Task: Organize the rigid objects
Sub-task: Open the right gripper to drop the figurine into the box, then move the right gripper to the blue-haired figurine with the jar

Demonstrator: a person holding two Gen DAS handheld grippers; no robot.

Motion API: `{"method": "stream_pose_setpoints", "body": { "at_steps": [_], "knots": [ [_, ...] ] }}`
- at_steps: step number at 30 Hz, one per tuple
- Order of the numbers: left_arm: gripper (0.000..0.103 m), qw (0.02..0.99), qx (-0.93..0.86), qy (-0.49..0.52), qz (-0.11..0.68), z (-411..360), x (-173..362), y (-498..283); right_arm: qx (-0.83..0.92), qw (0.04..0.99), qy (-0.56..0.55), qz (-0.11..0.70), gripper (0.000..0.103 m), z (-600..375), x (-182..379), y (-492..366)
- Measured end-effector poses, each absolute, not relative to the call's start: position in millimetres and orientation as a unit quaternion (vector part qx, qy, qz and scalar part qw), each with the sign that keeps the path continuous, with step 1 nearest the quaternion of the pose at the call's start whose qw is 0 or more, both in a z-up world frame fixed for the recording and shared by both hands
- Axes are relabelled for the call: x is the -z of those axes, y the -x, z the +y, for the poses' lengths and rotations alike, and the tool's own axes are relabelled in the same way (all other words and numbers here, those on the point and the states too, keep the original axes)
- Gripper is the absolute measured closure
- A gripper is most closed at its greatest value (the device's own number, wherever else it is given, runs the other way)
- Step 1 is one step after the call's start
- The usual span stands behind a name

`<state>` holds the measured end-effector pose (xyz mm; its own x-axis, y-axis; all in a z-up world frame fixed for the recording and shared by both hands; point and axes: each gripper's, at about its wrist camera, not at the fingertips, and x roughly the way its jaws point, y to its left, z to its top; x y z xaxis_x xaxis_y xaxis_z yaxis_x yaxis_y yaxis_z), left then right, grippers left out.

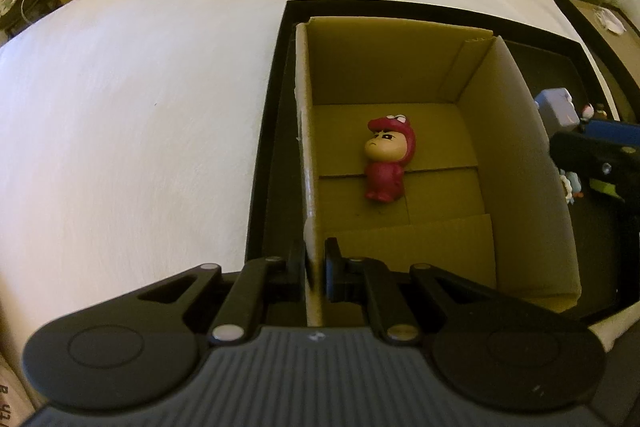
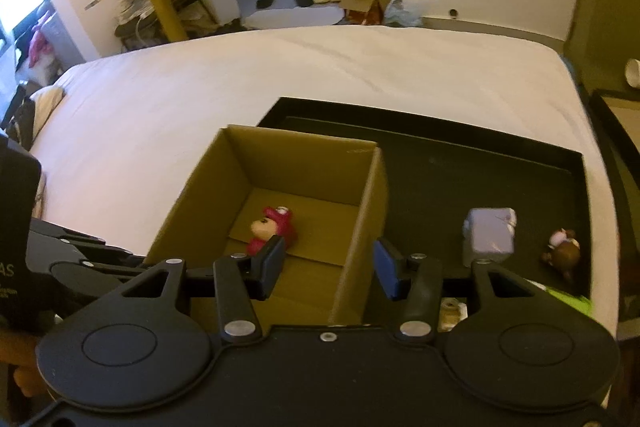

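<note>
A cardboard box wall is clamped by the left gripper while the right gripper is held open above the box's other side.

In the left wrist view, the left gripper [image 1: 314, 269] is seen at lower centre with its jaws closed tight on the near left wall of the cardboard box [image 1: 516, 147]. A red figurine [image 1: 385, 163] is seen lying on its back on the box floor, at the middle of the frame. The box is set inside a black tray [image 1: 272, 131] on a white bed [image 1: 140, 107]. In the right wrist view, the right gripper [image 2: 328, 267] is shown wide apart and holding nothing, its fingers straddling the box's right wall. A pale lilac block [image 2: 489, 238] and a brown toy [image 2: 563, 254] are seen on the tray at the right of the frame, outside the box.
</note>
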<state>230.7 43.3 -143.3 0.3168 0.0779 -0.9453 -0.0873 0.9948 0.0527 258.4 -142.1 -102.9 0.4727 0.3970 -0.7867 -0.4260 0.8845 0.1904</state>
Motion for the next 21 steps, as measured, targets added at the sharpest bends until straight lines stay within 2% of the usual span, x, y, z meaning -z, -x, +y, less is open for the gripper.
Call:
{"method": "stream_pose_setpoints", "body": {
  "at_steps": [8,21],
  "knots": [
    [0.095,0.812,-0.042,-0.013,0.582,37.5,145.2,-232.5,-0.218,0.864,0.005,0.453,0.054,-168.1,106.7,-250.5],
    [0.095,0.802,-0.059,0.026,0.594,51.1,149.2,-240.3,-0.177,0.864,-0.005,0.471,0.054,-210.3,124.7,-246.4]
  ]
}}
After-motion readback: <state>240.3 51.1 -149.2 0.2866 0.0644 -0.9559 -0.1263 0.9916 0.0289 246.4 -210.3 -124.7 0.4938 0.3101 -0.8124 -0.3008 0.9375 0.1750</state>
